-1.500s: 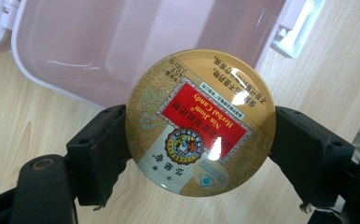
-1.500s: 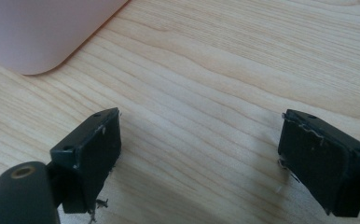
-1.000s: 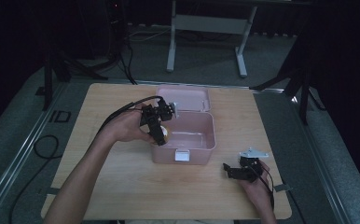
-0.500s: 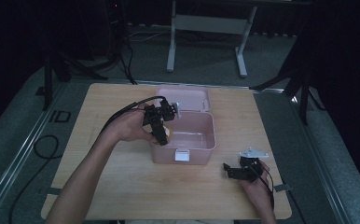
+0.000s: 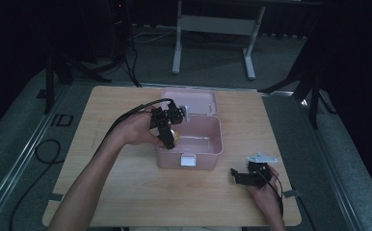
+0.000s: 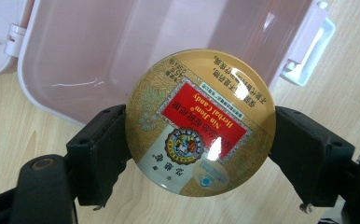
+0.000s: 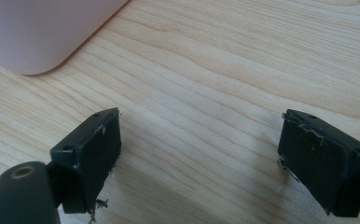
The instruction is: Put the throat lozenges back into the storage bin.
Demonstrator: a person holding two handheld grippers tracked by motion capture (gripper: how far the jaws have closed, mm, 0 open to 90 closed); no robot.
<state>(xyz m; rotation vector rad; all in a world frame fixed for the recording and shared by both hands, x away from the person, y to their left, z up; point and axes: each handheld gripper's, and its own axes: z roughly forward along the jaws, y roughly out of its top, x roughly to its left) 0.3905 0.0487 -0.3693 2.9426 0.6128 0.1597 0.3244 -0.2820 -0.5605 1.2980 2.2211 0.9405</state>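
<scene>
A pale wooden bench point(image 5: 126, 192) stands on grey carpet in a dark room, with the white legs of a frame point(image 5: 213, 43) on the floor beyond it and black cables point(image 5: 44, 154) trailing off its left side. Near the middle of the bench sits a pink box point(image 5: 208, 151), its lid point(image 5: 193, 98) thrown back flat behind it and a white latch on its front wall.

The left gripper point(image 5: 167, 127) hangs over the box's left rim, the hand point(image 5: 136, 132) behind it reaching in from the box's left. Its fingers point(image 6: 99, 154) are clamped on a round gold tin point(image 6: 200, 122), 1 finger pressing each side of the tin's edge. In the left gripper view the tin's red label faces the camera upside down, and behind the tin lie the box's bare pink floor and its latch. In the high view the tin point(image 5: 173, 136) shows just inside the box's left wall, above the floor, though how far above cannot be told.

The right gripper point(image 5: 244, 175) rests low over the bench, off the box's front right corner and well apart from it. Its fingers point(image 7: 92, 154) stand wide apart with bare wood between them, and a corner of the box shows at the upper left of the right gripper view
</scene>
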